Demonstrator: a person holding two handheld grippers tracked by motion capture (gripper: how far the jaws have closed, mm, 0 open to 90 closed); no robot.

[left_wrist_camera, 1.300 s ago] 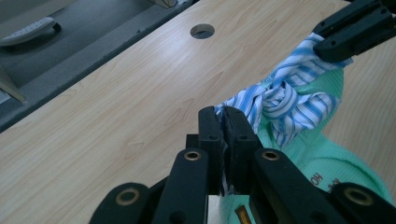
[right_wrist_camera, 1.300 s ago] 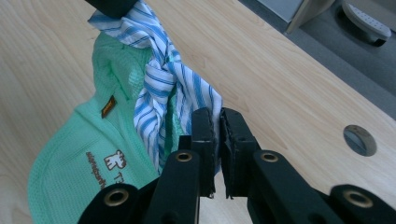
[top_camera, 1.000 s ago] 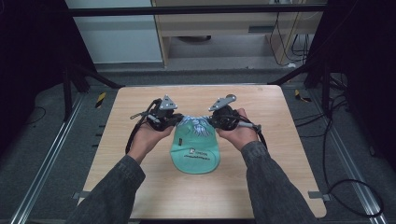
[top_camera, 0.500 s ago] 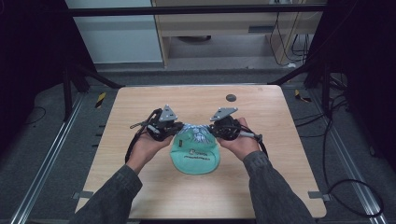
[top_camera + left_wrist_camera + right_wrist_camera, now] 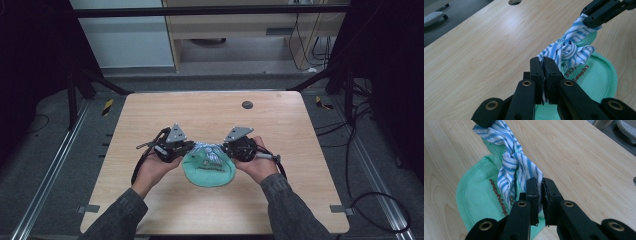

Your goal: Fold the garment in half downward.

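Pale wood covered the table (image 5: pixel 150 120), and dark floor and metal rails surrounded it in the high view. You held the left gripper (image 5: pixel 186 149) and the right gripper (image 5: pixel 226 148) close together near the middle of the table, and the mint green cloth (image 5: pixel 209 172) lay flat on the wood just in front of your hands. Between the two grippers ran the blue striped cloth (image 5: pixel 206 149), gathered into a short twist. Compared with one second earlier, both of your hands had come lower and nearer to you, and the green cloth looked shorter and more bunched (before, it stretched longer toward you). I judge this to mean that you were laying the bundle down on the table, with the knot or twist already made.

From the left gripper view, the jaws of the left gripper (image 5: pixel 543 61) were pressed together on one end of the blue striped cloth (image 5: pixel 569 50), and the right gripper (image 5: pixel 592 20) pinched the other end at the top right. The mint green cloth (image 5: pixel 599 77) rested on the wood under the twist.

From the right gripper view, the jaws of the right gripper (image 5: pixel 539 182) were likewise clamped on the blue striped cloth (image 5: pixel 511 162), which rose twisted toward the other gripper at the top edge. The mint green cloth (image 5: pixel 476 195) lay below it, with a line of printed letters I could not read.
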